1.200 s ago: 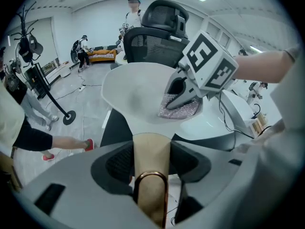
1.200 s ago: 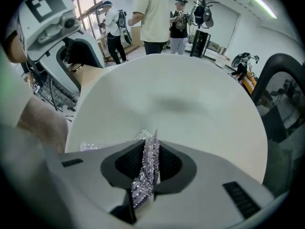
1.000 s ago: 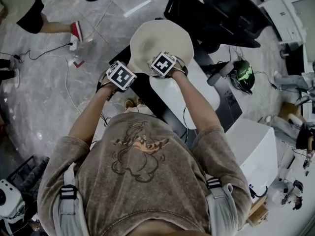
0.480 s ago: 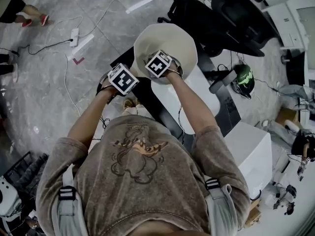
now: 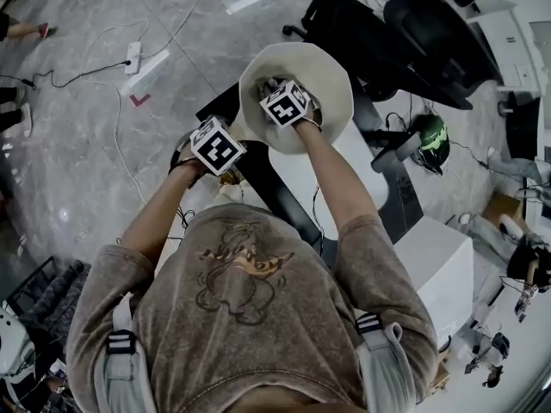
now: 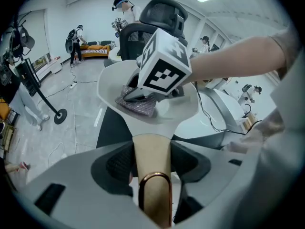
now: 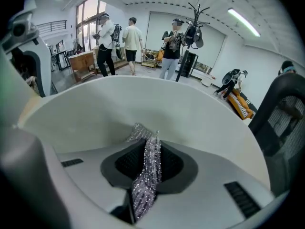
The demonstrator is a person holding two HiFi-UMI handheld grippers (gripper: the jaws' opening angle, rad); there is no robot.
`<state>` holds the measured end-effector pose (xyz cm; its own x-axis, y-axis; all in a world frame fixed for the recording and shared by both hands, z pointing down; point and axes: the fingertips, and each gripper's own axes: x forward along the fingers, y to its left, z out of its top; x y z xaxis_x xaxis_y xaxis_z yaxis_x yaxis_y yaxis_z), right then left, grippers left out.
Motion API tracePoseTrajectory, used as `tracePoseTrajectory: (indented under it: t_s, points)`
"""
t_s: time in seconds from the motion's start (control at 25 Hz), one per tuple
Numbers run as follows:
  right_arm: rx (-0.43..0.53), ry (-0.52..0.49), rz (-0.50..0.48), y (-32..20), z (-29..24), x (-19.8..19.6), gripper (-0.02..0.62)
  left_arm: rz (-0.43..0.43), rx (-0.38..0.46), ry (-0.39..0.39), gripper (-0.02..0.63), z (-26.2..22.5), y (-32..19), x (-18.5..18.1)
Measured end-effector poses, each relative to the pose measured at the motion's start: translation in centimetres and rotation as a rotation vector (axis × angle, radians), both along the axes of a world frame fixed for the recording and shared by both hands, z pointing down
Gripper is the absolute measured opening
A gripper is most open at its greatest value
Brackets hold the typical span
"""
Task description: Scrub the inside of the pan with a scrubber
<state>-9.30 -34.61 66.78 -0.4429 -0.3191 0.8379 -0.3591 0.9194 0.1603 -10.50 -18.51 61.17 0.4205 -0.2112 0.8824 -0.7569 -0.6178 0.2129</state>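
Note:
A cream pan point(image 5: 320, 69) is held up in front of the person. My left gripper point(image 5: 225, 134) is shut on its wooden handle point(image 6: 151, 162), which ends in a copper hanging loop point(image 6: 154, 194). My right gripper point(image 5: 277, 95) reaches into the pan bowl point(image 6: 177, 112) and is shut on a glittery silver scrubber point(image 7: 147, 175). The scrubber point(image 6: 138, 105) lies against the pan's inside. In the right gripper view, the pan's inner wall point(image 7: 157, 104) fills the view just past the jaws.
Below the pan are a white rounded table point(image 5: 344, 166) and a black base. A black office chair point(image 5: 430, 33) stands behind, with a green helmet point(image 5: 430, 136) to the right. Cables and a power strip point(image 5: 133, 54) lie on the grey floor. People stand in the room point(image 7: 133, 37).
My right gripper has slid the scrubber a little farther across the pan's inside. The pan and both hands have shifted slightly in the view. The left grip on the handle is unchanged.

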Motion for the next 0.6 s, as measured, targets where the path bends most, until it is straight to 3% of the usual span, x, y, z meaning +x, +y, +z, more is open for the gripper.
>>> tracePoseTrajectory:
  t_s: [0.24, 0.6]
  points:
    - [0.075, 0.026, 0.001, -2.7, 0.1, 1.2, 0.075, -0.013, 0.006, 0.004, 0.250, 0.0, -0.1, 0.1]
    - [0.191, 0.150, -0.017, -6.1, 0.1, 5.6, 0.073, -0.020, 0.001, -0.007, 0.250, 0.3, 0.0, -0.3]
